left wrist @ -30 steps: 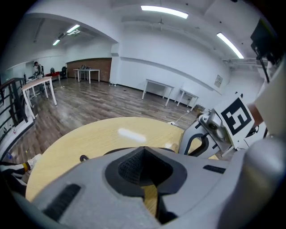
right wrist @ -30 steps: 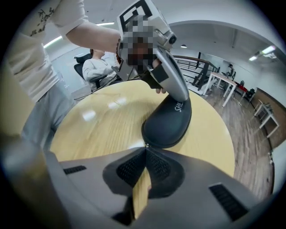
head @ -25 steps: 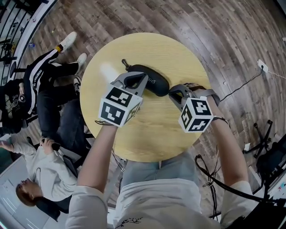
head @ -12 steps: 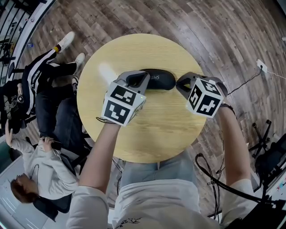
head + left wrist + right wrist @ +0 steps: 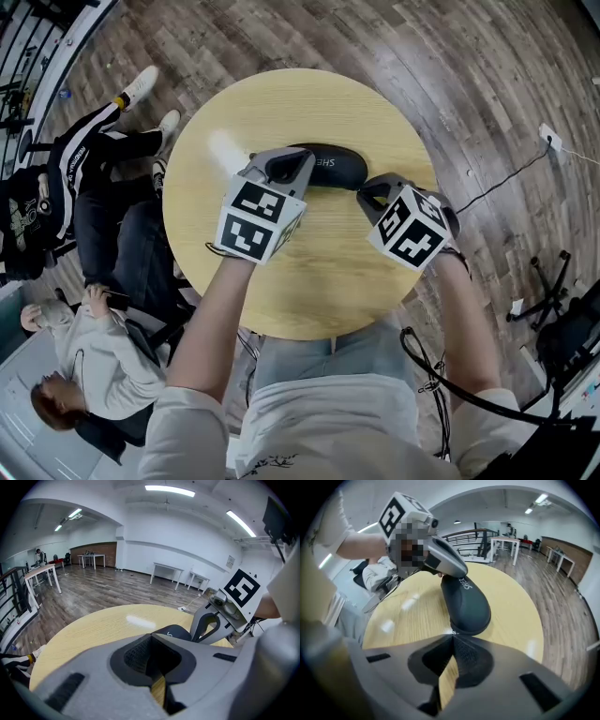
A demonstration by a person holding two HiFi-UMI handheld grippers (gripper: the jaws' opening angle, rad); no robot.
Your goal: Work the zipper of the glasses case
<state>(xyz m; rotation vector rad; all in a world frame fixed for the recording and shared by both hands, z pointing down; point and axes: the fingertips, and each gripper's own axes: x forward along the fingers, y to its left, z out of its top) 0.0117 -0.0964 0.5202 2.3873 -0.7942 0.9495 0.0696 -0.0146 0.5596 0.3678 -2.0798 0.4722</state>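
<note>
Lying zipped shut, as far as can be judged, on the round pale wooden table (image 5: 309,281): the dark oval hard-shell glasses case (image 5: 333,170), contents hidden. Parked at its left end, jaws closed together with nothing visible between them: the left gripper (image 5: 151,641). Meeting the opposite end, jaws likewise together at a small glint, possibly the zipper pull: the right gripper (image 5: 452,639). Left to do, seemingly: almost the whole zipper run.

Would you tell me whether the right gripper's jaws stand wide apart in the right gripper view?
No, the jaws of the right gripper meet at their tips, just in front of the near end of the glasses case.
</note>
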